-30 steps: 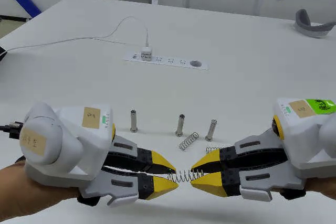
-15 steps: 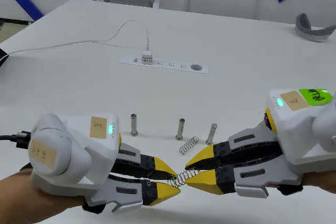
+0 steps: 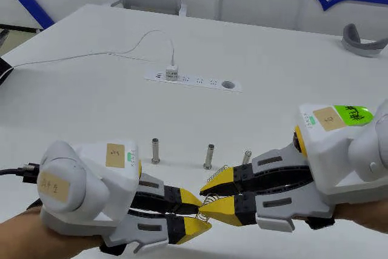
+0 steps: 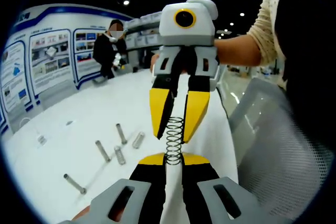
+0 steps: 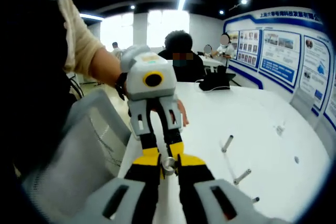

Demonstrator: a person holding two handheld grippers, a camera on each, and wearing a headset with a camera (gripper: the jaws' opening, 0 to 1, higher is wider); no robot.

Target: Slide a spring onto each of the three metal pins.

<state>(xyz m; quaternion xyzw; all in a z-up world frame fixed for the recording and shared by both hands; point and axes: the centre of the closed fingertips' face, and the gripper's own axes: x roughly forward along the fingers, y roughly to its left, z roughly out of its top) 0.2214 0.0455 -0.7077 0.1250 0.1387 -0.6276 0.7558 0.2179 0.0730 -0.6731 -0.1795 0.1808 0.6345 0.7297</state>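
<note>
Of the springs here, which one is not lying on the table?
The spring held between the left gripper and the right gripper, above the table; the others lie on it near the pins.

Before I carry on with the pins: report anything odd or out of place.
Nothing looks damaged. The three pins stand upright and bare. One spring is pinched at both ends between the left gripper and the right gripper. Two loose springs lie on the table beside the pins.
</note>
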